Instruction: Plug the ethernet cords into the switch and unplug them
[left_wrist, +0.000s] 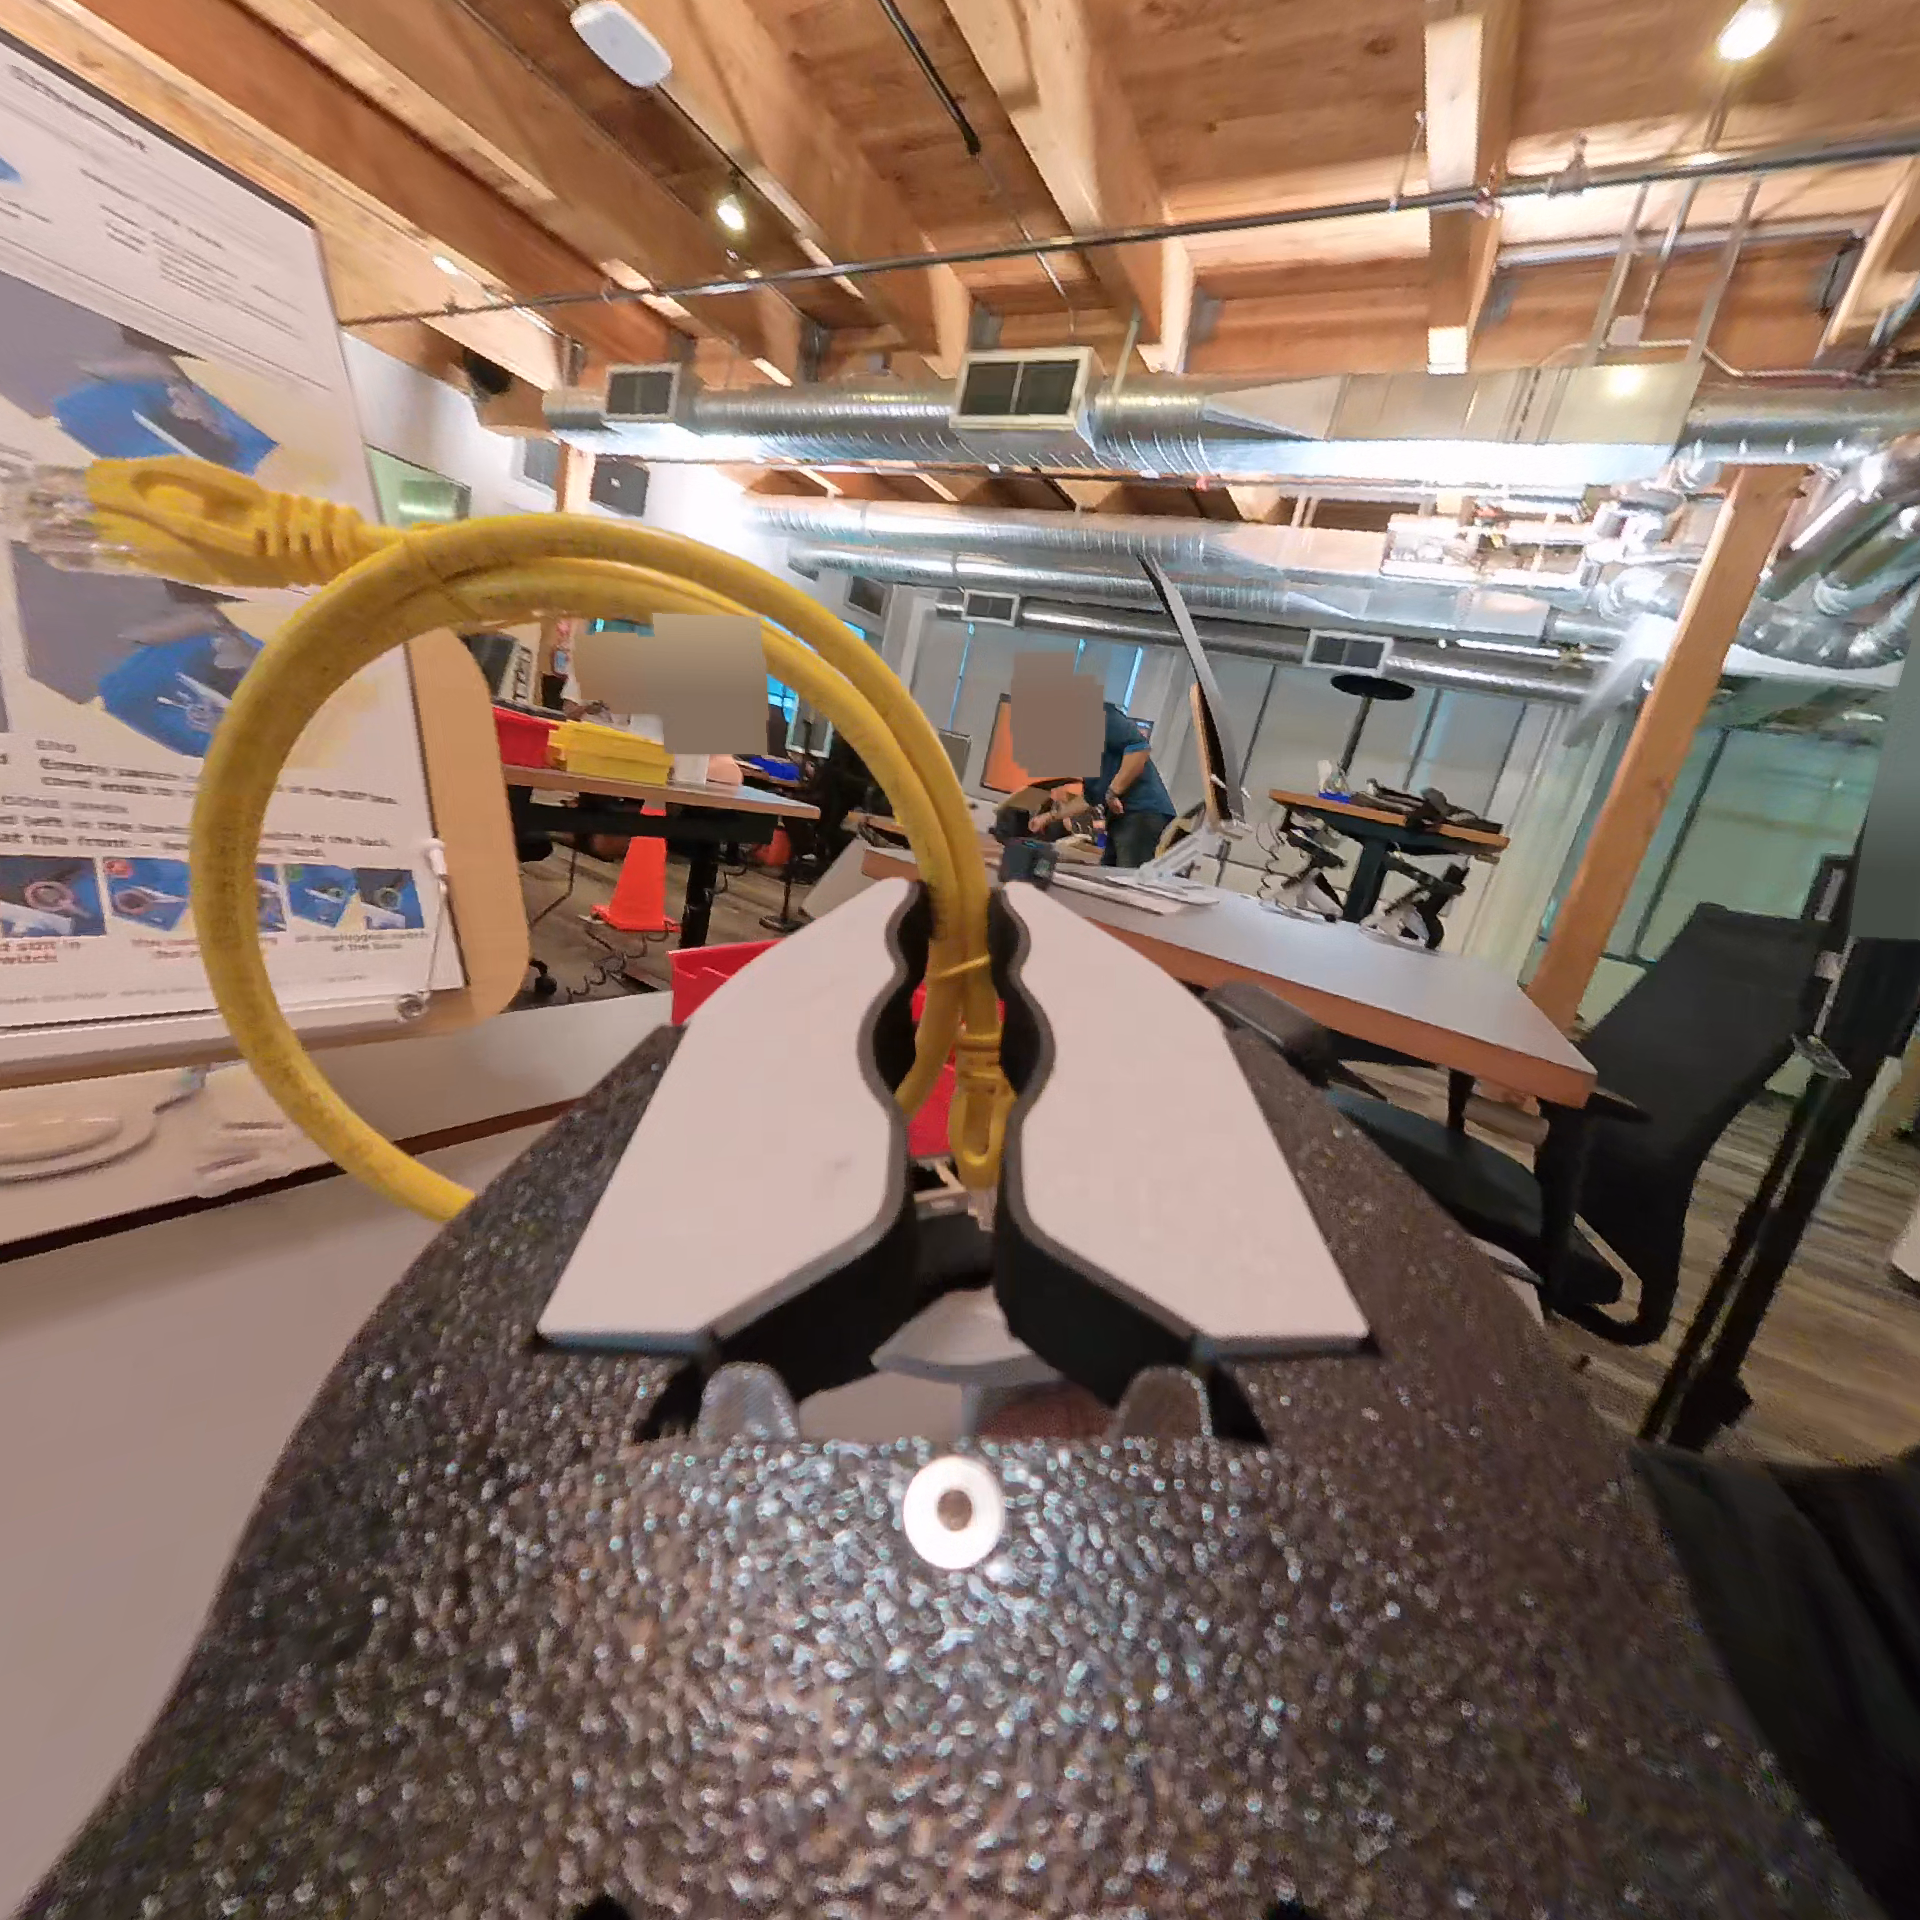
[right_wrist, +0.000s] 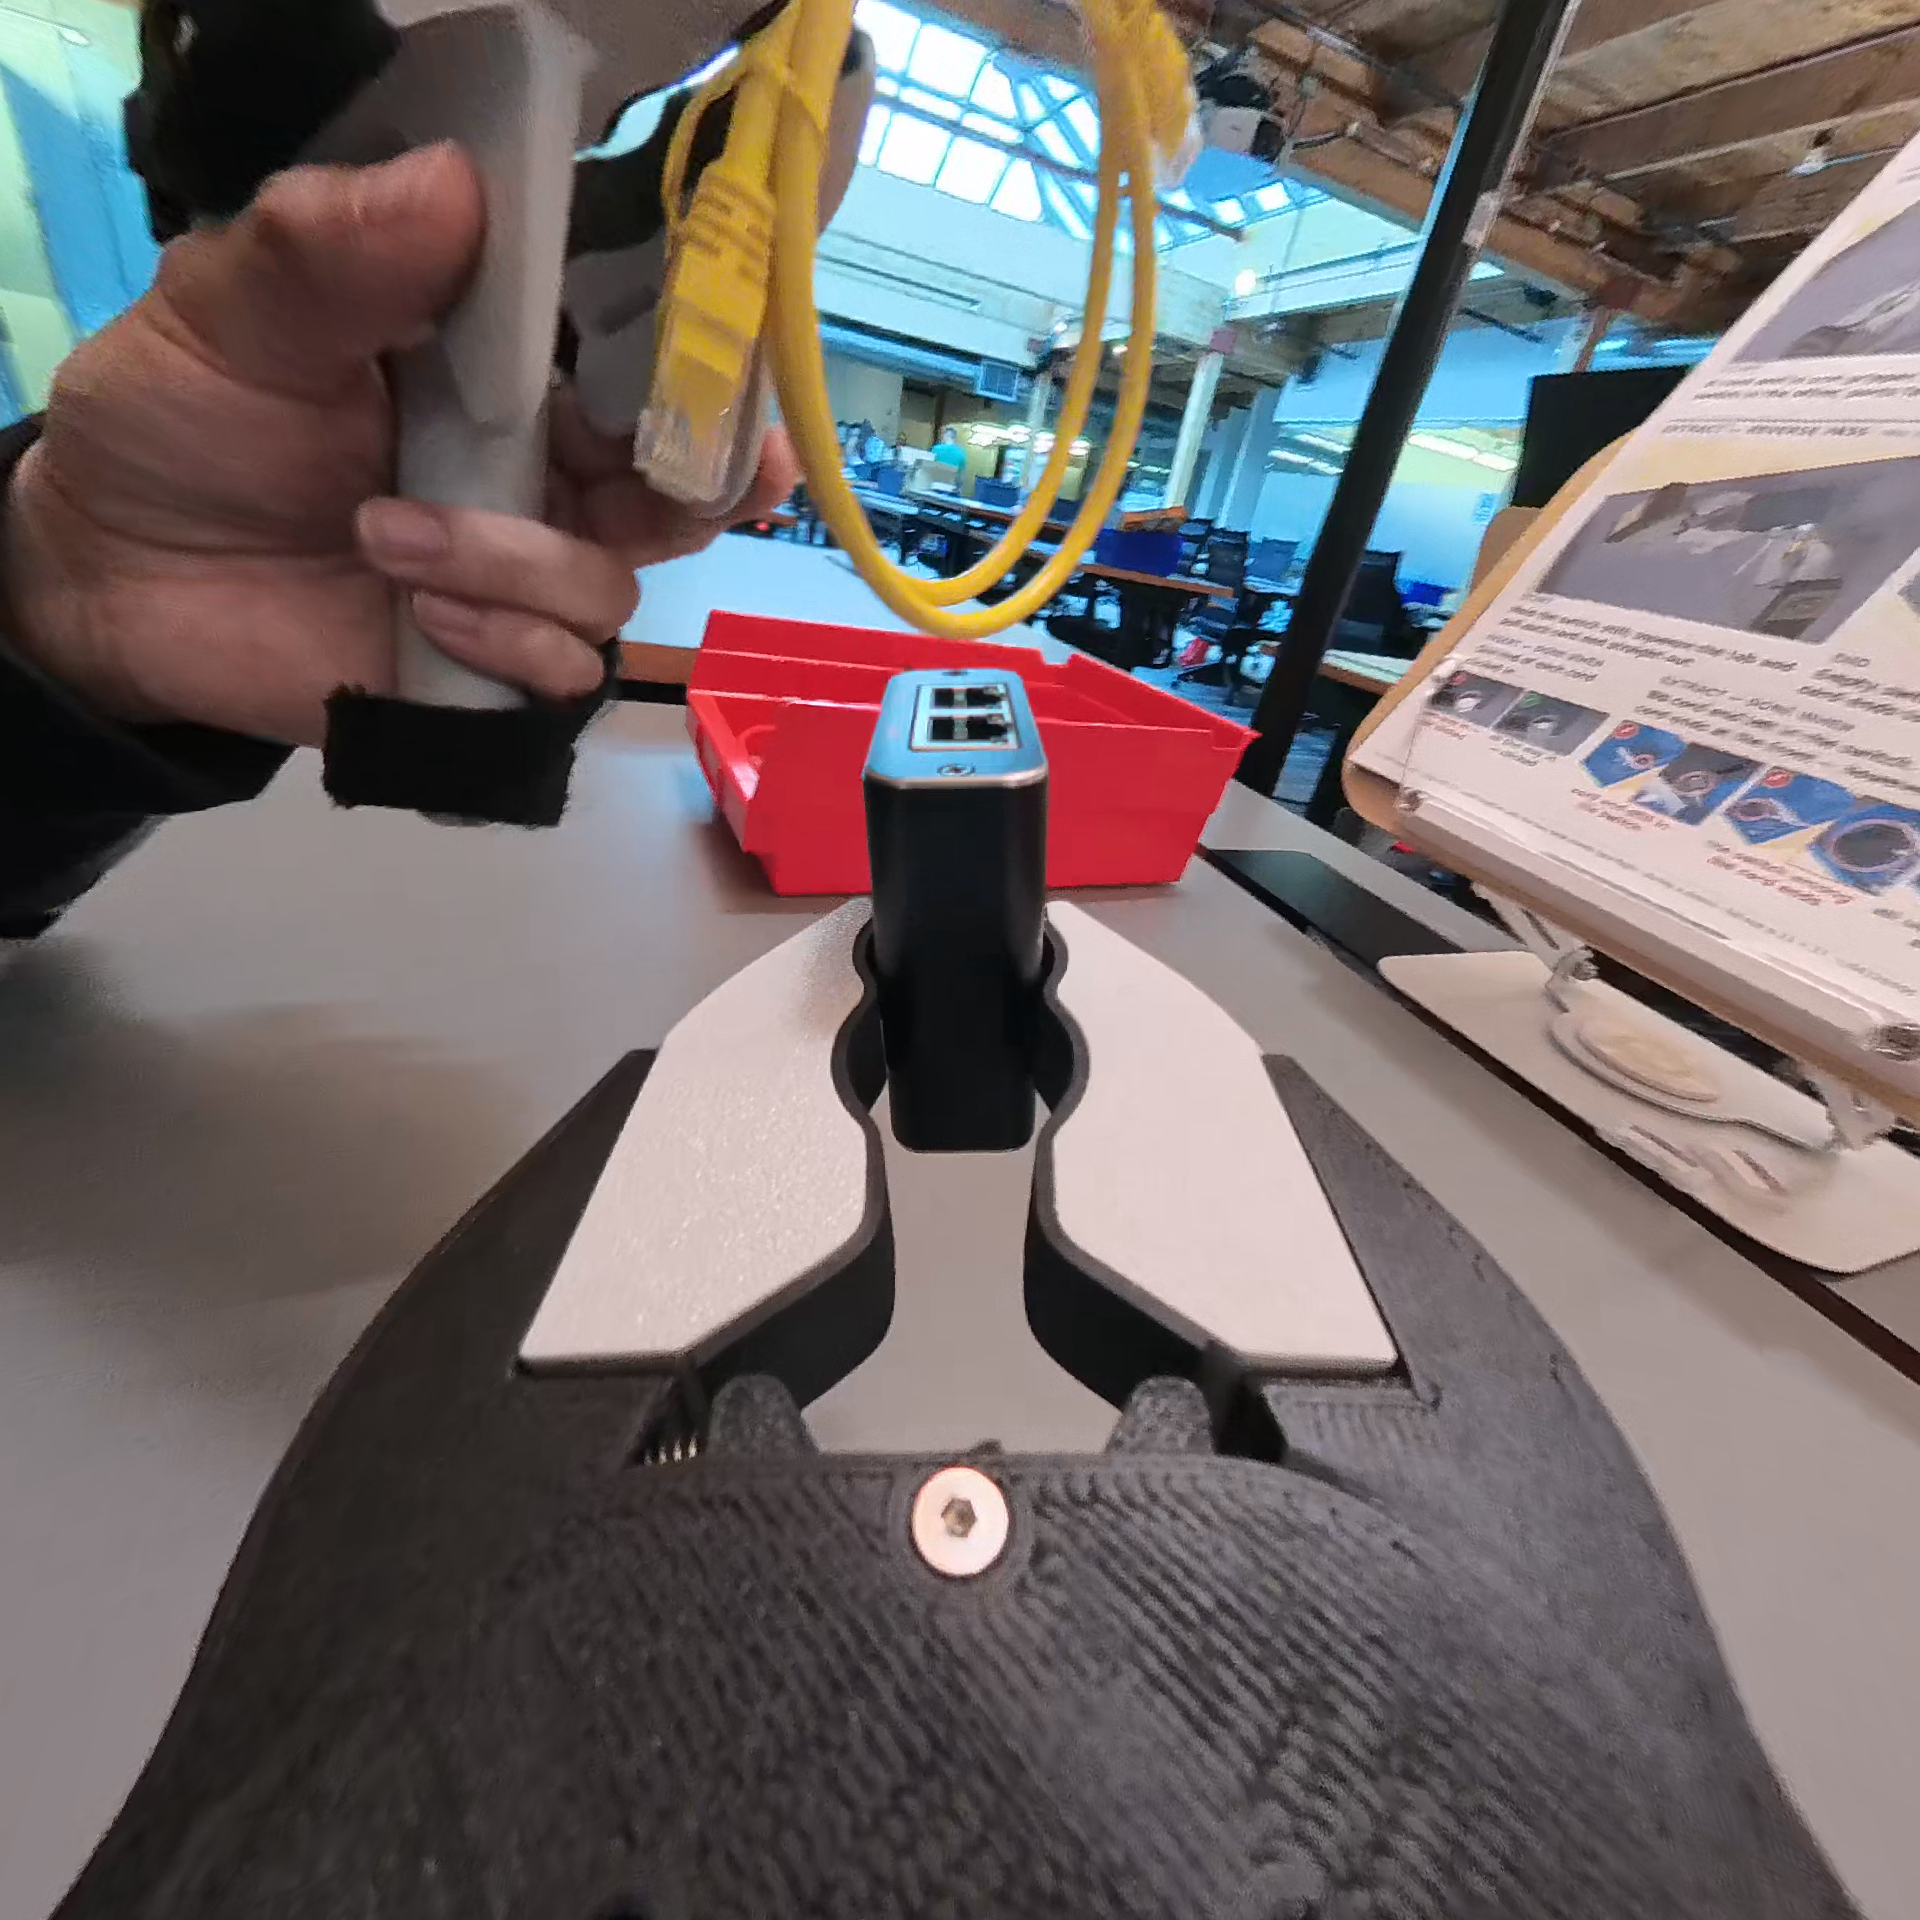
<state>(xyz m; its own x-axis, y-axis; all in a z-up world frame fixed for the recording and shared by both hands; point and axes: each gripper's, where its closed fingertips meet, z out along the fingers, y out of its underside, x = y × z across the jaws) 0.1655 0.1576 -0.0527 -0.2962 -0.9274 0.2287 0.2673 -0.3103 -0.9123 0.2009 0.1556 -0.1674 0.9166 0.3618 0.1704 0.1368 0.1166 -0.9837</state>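
My left gripper (left_wrist: 956, 925) is shut on a coiled yellow ethernet cord (left_wrist: 312, 707), held high in the air. One clear plug (left_wrist: 62, 520) sticks out at upper left; the other plug (left_wrist: 977, 1122) lies between the fingers. My right gripper (right_wrist: 956, 956) is shut on a small black switch (right_wrist: 956, 935), held above the grey table (right_wrist: 364, 987). Its silver end with two empty ports (right_wrist: 961, 717) faces away from me. In the right wrist view the left gripper (right_wrist: 488, 260), in a hand, hangs the cord (right_wrist: 1039, 436) at upper left, a plug (right_wrist: 696, 416) pointing down, above and left of the switch.
A red bin (right_wrist: 1091, 790) stands on the table just behind the switch. An instruction sheet on a white stand (right_wrist: 1683, 665) is at the right. Other tables, chairs and people (left_wrist: 1132, 790) fill the room beyond, with an orange cone (left_wrist: 639, 883). The left gripper's tips are roughly 12 cm from the right gripper's.
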